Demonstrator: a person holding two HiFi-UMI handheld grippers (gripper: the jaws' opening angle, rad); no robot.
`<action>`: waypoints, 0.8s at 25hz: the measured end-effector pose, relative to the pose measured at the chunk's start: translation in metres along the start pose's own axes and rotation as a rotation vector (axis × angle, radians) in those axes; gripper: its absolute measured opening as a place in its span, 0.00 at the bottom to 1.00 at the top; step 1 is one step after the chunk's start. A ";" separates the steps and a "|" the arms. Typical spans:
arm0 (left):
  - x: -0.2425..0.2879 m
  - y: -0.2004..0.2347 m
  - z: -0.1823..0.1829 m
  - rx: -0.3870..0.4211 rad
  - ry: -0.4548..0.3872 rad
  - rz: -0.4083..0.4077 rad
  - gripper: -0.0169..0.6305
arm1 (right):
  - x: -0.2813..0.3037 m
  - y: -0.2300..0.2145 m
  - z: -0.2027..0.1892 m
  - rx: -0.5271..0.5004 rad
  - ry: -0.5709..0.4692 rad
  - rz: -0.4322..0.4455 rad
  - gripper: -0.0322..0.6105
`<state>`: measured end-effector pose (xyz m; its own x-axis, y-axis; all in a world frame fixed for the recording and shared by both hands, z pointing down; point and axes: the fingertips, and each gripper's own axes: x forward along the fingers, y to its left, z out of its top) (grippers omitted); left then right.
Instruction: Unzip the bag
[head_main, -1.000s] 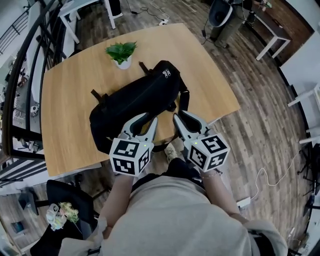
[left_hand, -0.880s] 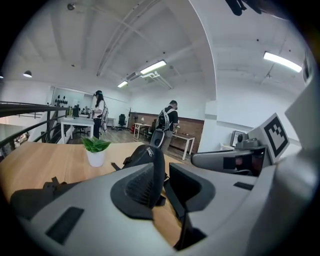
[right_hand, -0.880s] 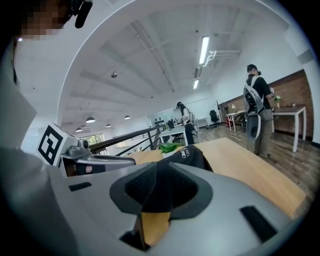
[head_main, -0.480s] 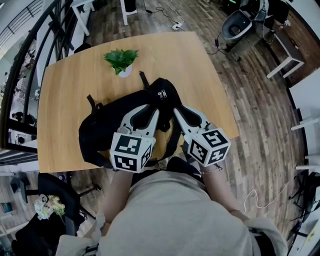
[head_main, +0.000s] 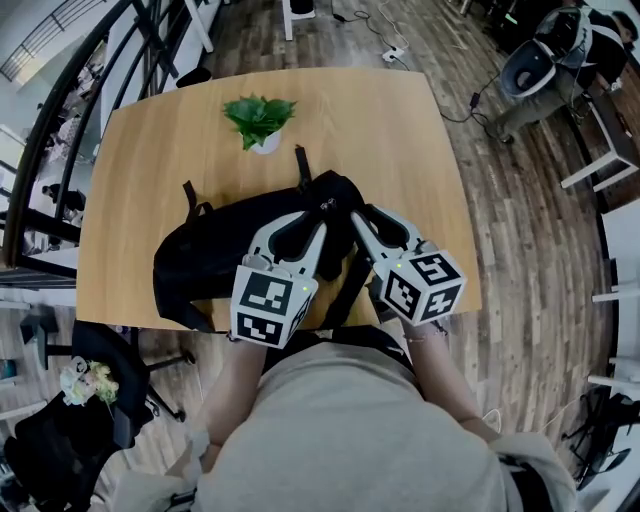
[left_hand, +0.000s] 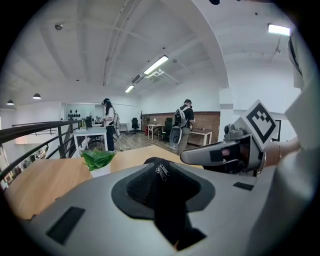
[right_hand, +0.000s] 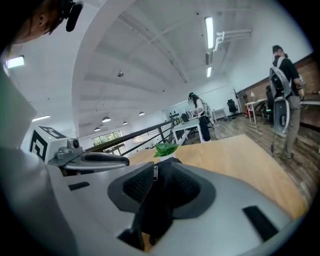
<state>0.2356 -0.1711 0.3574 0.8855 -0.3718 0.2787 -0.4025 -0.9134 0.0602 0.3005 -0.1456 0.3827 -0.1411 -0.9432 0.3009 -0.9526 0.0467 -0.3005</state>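
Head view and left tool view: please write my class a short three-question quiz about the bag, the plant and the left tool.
1. True or false: the potted plant stands on the floor.
2. Where does the black bag lie? A: on the wooden table; B: on a chair; C: on the floor.
3. In the left tool view, which small metal part of the bag shows in the gap at the tip of the left tool?

Key: 1 false, it stands on the table. 2 A. 3 the zipper pull.
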 end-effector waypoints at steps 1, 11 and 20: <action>0.001 0.001 0.001 0.009 0.002 0.010 0.19 | 0.003 -0.002 0.000 0.006 0.005 0.009 0.21; 0.022 -0.011 0.000 0.181 0.060 -0.007 0.13 | 0.024 -0.015 -0.011 0.095 0.040 0.085 0.24; 0.036 -0.020 -0.019 0.270 0.124 -0.044 0.14 | 0.033 -0.016 -0.022 0.132 0.061 0.105 0.20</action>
<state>0.2712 -0.1632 0.3844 0.8588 -0.3233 0.3974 -0.2738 -0.9453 -0.1774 0.3051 -0.1699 0.4169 -0.2579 -0.9135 0.3146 -0.8887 0.0965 -0.4483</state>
